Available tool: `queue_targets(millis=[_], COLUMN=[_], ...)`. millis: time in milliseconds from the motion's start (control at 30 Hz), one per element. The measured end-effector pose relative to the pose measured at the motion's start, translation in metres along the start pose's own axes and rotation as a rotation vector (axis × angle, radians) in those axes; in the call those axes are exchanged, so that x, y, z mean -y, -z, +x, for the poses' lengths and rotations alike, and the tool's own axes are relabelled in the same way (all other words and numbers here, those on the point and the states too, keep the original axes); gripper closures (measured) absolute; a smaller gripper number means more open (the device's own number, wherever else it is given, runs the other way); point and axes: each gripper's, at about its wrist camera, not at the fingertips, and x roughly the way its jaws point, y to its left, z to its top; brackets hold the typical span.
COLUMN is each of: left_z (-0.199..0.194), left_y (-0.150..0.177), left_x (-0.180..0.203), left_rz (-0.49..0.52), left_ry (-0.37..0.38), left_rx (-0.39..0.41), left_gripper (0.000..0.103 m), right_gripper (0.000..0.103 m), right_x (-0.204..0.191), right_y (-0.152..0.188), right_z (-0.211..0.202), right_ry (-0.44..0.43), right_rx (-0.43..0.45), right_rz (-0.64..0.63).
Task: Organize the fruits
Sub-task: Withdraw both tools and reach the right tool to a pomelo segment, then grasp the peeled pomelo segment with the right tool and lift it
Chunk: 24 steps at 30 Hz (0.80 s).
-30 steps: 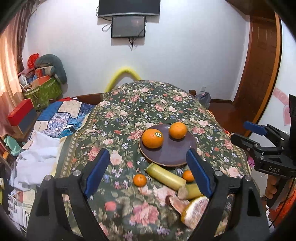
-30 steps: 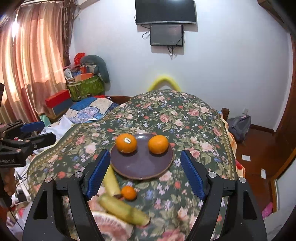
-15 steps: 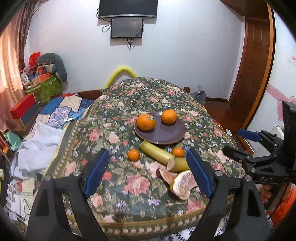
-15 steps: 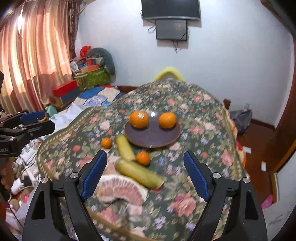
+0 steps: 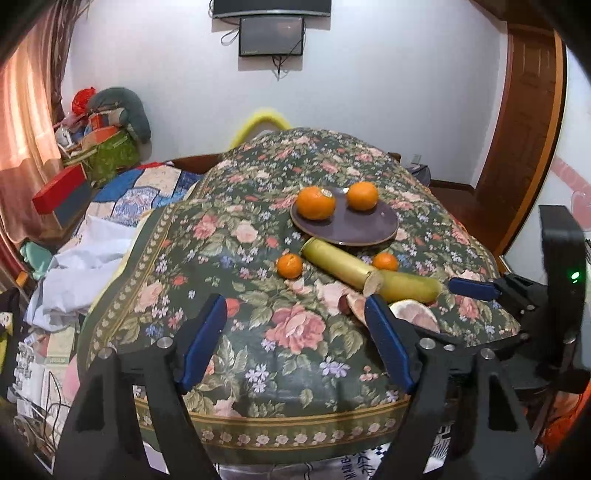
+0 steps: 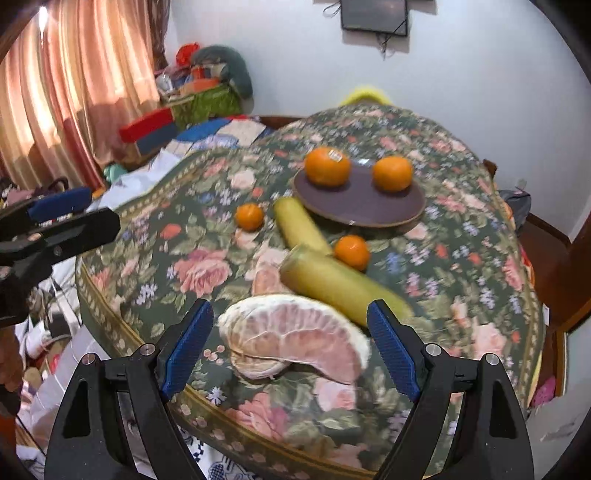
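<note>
A brown plate (image 5: 373,225) (image 6: 369,206) holds two oranges (image 5: 316,202) (image 6: 392,173) on a floral tablecloth. Two small tangerines (image 5: 289,266) (image 6: 351,252) and two yellow-green banana pieces (image 5: 340,266) (image 6: 332,282) lie in front of it. A peeled pomelo wedge (image 6: 295,341) (image 5: 413,315) lies nearest the front edge. My left gripper (image 5: 295,343) is open and empty over the table's front. My right gripper (image 6: 288,345) is open, its fingers on either side of the pomelo wedge, above it. Each gripper shows in the other's view, the left (image 6: 59,218) and the right (image 5: 480,290).
The round table's cloth edge (image 5: 295,424) is just ahead. A cluttered bed with blankets and boxes (image 5: 92,206) lies left. A wooden door (image 5: 524,122) stands right. A screen (image 5: 271,31) hangs on the far wall.
Both grippers have pulled back from the plate toward the table's front edge. The right gripper now has the pomelo wedge between its open fingers. The fruits have not moved.
</note>
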Motion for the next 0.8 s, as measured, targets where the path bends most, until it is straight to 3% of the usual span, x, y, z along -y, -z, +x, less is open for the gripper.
queue_targets(millis=[300,533,800], left_z=[0.021,0.034,0.047], left_y=[0.013,0.014,0.011], left_x=[-0.013,-0.009,0.02], left_rz=[-0.039,-0.042,-0.005], left_ry=[0.001,0.006,0.049], left_rx=[-0.057,-0.083,-0.107], left_gripper=[0.031,0.031,0.031], right_gripper=[0.022,0.057,0.072], right_x=[-0.012,0.006,0.021], right_y=[0.008,0.008,0.019], right_z=[0.029,0.014,-0.018], right_ry=[0.04,-0.067,-0.11], right_rx=[-0.073,-0.064,-0.038], right_rz=[-0.05,-0.001,0.004])
